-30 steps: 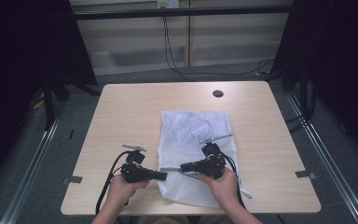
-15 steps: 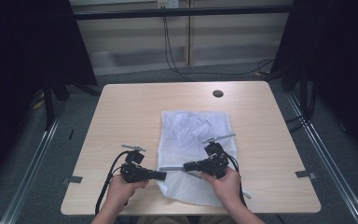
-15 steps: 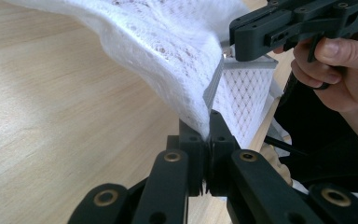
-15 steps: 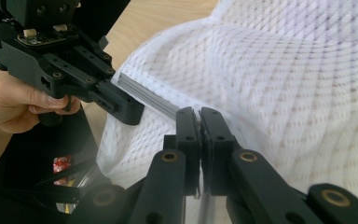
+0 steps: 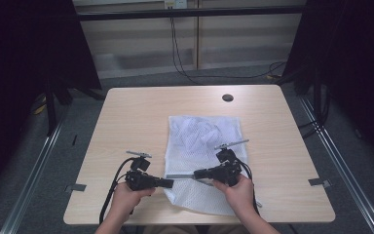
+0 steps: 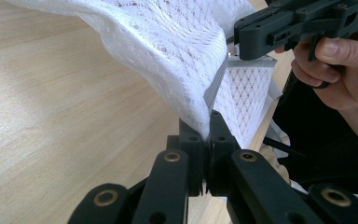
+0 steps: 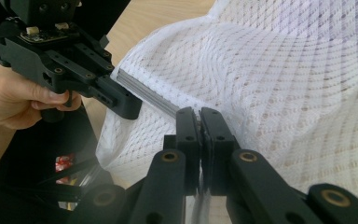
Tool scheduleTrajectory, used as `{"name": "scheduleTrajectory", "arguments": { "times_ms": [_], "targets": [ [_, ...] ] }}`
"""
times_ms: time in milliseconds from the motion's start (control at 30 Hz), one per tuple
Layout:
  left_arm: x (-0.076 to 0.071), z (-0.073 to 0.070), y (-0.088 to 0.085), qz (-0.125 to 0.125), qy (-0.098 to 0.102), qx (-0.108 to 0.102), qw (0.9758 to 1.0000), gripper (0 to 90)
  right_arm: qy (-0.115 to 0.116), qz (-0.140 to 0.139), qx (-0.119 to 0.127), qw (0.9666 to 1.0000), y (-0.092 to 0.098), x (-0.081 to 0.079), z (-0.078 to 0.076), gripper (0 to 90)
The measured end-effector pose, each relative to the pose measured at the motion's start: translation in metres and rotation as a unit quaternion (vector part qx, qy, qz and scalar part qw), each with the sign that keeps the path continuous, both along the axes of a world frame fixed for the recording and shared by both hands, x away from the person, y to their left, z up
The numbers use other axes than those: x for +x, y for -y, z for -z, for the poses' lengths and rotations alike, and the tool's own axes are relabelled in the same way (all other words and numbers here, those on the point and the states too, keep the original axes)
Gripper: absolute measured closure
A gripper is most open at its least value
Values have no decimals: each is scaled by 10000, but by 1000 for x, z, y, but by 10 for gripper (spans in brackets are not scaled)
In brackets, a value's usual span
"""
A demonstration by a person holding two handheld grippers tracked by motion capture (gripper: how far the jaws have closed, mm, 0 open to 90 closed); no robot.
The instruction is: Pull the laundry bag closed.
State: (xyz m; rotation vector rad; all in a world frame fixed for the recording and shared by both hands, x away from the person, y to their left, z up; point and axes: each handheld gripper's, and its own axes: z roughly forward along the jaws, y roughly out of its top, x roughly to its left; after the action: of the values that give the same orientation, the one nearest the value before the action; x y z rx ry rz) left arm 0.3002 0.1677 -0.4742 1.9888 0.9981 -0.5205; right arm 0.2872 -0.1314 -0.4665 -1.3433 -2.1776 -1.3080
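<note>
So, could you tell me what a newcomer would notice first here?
A white mesh bag lies on the table, near its front edge. The left gripper and right gripper are each shut on its grey zipper strip, lifting it taut between them.

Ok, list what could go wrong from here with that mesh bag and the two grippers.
1. Both the left hand-held gripper and the right hand-held gripper pinch the grey zipper strip of the white mesh bag by thin edges; a pull apart could slip one grip free.
2. The open-weave mesh may snag or stretch at the jaws.
3. The bag's near edge lies close to the table edge, so it might be dragged off.
</note>
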Motion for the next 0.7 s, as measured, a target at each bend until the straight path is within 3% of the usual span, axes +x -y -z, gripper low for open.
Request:
{"name": "scheduleTrajectory", "arguments": {
  "times_ms": [700],
  "targets": [
    [1,-1,-3,-43,-27,-26,10000,881,-2,59,-7,10000,5,-1,0,870]
  ]
}}
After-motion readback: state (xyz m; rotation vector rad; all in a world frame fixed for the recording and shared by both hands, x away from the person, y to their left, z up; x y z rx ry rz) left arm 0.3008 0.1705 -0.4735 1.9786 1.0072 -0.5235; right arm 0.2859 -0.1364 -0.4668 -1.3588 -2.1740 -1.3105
